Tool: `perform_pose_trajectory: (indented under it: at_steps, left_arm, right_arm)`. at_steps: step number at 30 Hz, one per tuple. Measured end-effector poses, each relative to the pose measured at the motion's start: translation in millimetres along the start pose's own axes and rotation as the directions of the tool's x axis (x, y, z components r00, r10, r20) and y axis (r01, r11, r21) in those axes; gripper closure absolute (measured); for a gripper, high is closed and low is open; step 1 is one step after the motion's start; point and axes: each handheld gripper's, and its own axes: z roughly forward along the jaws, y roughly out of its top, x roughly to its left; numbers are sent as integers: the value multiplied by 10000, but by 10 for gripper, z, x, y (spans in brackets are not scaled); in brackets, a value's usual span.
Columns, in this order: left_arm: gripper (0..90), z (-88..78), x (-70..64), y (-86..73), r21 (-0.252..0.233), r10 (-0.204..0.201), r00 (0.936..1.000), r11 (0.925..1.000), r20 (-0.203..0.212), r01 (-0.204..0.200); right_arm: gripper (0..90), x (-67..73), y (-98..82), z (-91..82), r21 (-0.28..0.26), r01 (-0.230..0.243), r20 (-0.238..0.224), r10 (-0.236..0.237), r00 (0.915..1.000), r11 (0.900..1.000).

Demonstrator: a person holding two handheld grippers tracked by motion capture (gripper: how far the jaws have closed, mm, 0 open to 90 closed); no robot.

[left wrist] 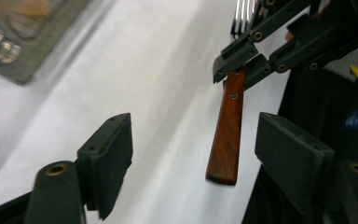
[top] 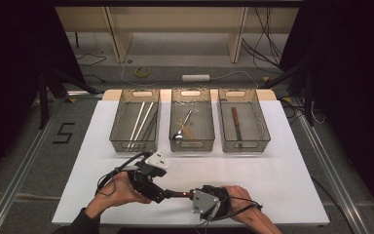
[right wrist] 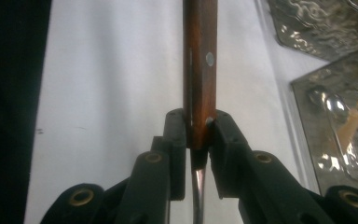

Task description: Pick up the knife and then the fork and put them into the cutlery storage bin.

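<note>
Fork (left wrist: 226, 135) clamped in right gripper (right wrist: 199, 135), left gripper (left wrist: 193, 154) wide, over white table (top: 282, 161), dim room.

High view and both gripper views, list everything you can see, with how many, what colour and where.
Table: one, white, centre.
Mesh bins: three, grey, in a row at the far side of the table.
Chopsticks: about two pairs, pale and dark, left bin.
Spoon: one, silver, middle bin.
Knife: one, brown handle, right bin.
Fork: one, brown wooden handle, metal tines, between the grippers.
Left gripper: one, black, open around the handle's end.
Right gripper: one, black, shut on the fork.
</note>
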Motion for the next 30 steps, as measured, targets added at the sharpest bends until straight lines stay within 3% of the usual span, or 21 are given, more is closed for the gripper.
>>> perform_pose_trajectory:
  at_steps: [4, 11, 17, 20, 24, 26, 30]
  left_arm:
    - [230, -52, 52, -82, -710, -203, 9992, 9973, -331, 179]
    - [207, -58, 166, -307, -2031, -550, 9953, 9784, -800, 378]
    - [206, -93, 310, -582, -3059, -1590, 9796, 9451, -1231, 1150]
    - [203, -177, 338, -685, -3680, -2037, 9716, 9181, -1204, 1468]
    - [199, -249, 369, -781, -4218, -2499, 9600, 8894, -1260, 1762]
    - [198, -268, 367, -808, -4403, -2627, 9552, 8798, -1363, 1792]
    - [198, -298, 347, -840, -4647, -2724, 9490, 8687, -1586, 1717]
  right_arm:
    - [782, -59, -44, -30, 0, -484, 161, 484, 9987, 9988]
    - [782, -205, -131, -97, 14, -1216, 413, 1214, 9917, 9926]
    - [782, -374, -220, -160, -11, -2136, 643, 2132, 9749, 9769]
    - [782, -487, -276, -214, -155, -2729, 766, 2733, 9589, 9619]
    - [781, -637, -352, -294, -289, -3393, 994, 3405, 9350, 9402]
    - [781, -716, -388, -330, -398, -3759, 1001, 3780, 9204, 9258]
    - [782, -892, -452, -393, -576, -4442, 1077, 4479, 8876, 8941]
